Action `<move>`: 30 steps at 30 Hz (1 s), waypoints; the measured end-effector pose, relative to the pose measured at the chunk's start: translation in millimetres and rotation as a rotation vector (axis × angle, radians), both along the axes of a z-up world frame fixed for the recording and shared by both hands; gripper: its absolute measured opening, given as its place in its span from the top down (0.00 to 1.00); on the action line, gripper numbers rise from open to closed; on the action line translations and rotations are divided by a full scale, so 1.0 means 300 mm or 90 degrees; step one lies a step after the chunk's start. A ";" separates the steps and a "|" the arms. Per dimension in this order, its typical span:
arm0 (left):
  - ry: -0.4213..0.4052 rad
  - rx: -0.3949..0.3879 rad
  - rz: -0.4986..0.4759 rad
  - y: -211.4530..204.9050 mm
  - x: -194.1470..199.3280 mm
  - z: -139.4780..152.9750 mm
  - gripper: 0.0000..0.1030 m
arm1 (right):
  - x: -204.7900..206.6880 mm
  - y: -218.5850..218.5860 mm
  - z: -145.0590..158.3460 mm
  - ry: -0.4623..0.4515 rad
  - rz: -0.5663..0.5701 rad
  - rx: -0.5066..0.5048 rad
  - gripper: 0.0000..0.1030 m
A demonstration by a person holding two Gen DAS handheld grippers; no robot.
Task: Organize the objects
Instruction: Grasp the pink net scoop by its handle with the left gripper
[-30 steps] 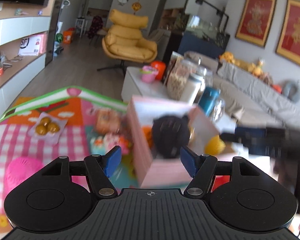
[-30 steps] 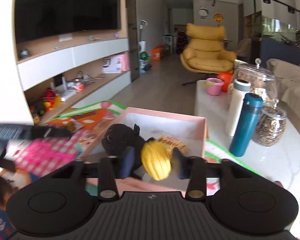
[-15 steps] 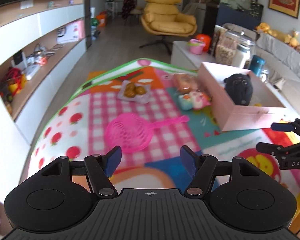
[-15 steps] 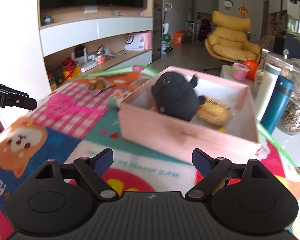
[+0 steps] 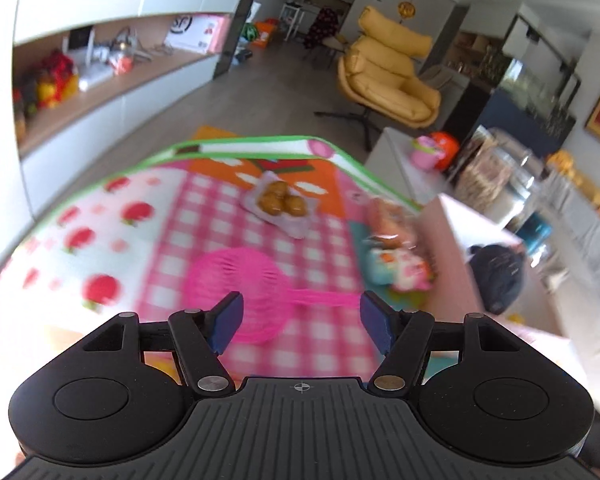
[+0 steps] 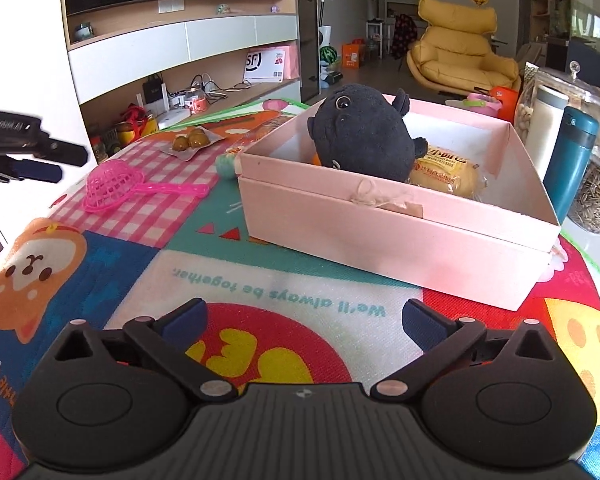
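Right gripper low over the colourful play mat, jaws just swung wide apart, nothing between the pads — only the mat's printed lettering and a red disc showing in the gap. Just ahead, a pink box resting on the mat, open-topped; inside it a black plush toy leaning toward the near-left corner, with a wrapped yellow bun touching its right side. Beyond the box on a white tabletop, a teal bottle, a white bottle and glass jars of seeds. Left of the box, on the pink checked patch, a pink strainer lying with its handle pointing toward the box; farther back, a small packet of round brown snacks. Left gripper hovering over that same checked patch, fingers spread and empty, the pink strainer seen between them with its handle running right, though well below the pads — much of this view smeared by blur. Same gripper seen in the right camera at the far left edge, apart from everything on the mat. Also visible near the box's left wall: a pale, pink-and-teal soft packet, details too blurred to tell. Yellow armchair well back in the room.
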State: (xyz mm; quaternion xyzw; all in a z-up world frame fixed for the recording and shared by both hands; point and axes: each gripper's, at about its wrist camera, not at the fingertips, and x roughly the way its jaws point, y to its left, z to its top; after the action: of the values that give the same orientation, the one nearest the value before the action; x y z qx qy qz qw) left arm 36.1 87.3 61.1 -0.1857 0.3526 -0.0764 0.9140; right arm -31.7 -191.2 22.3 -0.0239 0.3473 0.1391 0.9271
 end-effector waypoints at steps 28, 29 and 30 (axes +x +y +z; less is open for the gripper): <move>0.019 0.092 -0.296 -0.221 0.007 -0.152 0.73 | 0.021 -0.044 -0.009 0.023 -0.042 0.043 0.00; 0.020 0.089 -0.322 -0.216 -0.027 -0.152 0.73 | 0.020 -0.044 -0.009 0.022 -0.043 0.043 0.00; 0.021 0.086 -0.354 -0.214 -0.067 -0.151 0.73 | 0.020 -0.044 -0.008 0.022 -0.043 0.043 0.00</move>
State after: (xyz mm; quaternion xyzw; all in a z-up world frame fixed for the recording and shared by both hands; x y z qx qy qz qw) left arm 16.1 23.3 15.7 -0.0220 0.4088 -0.2974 0.8625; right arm -25.8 -204.3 19.9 0.0214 0.3587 0.1197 0.9255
